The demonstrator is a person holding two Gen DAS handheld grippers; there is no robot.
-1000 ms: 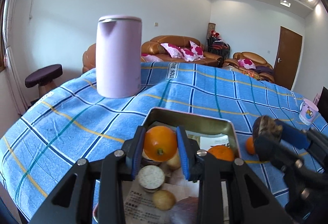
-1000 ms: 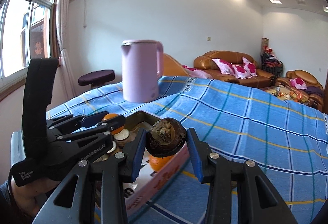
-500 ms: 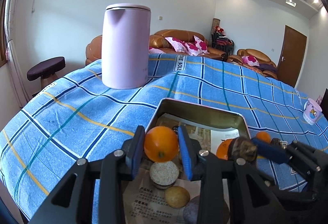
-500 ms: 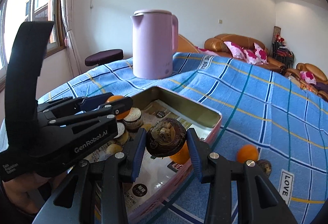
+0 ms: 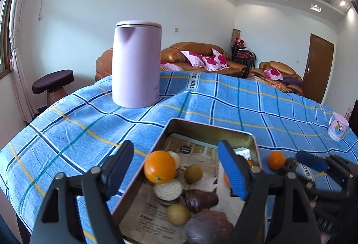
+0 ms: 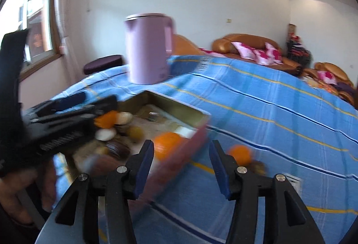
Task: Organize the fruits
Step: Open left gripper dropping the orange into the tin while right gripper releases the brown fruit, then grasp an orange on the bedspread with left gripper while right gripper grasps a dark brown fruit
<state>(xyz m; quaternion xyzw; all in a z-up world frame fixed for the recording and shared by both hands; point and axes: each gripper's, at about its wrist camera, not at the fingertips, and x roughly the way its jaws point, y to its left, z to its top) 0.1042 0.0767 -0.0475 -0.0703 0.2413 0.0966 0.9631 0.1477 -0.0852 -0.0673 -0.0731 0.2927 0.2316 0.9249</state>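
Left gripper (image 5: 175, 171): jaws are opening and stand wide, nothing pressed between the pads. The orange (image 5: 159, 167) sits just below and between them, resting on the pile at the left side of the tin tray (image 5: 209, 130). The tray lies on the desk under a blue checked cloth (image 5: 67, 132), with a lilac kettle (image 5: 136, 66) behind it.

Handling, tray contents: the orange looks firm, round and smooth-skinned, so it will roll if nudged. It is perched on a cut round slice (image 5: 167, 190), so its seat is probably unstable. Take it across the widest part, pads level and squeeze moderate. The small brownish round fruits (image 5: 193, 173) are light, and the dark lumpy pieces (image 5: 201, 199) are irregular; grip them on their flatter flanks. The paper lining the tray could slide under anything pushed.

Tray, right side: a second orange (image 6: 167, 145) lies against the right wall, partly hidden in the left view.

Right gripper (image 6: 181, 169): jaws are opening, pads apart, with nothing between them but the tray's pink outer wall below. This view is motion-blurred.

On the cloth right of the tray: a small orange (image 5: 276, 160) and, touching it or just beside it, a dark round fruit (image 5: 290, 163). I judge both loose and free to roll on the soft cloth; approach from above and close across the middle. The dark one's shell looks rough, giving better grip than the orange's skin.
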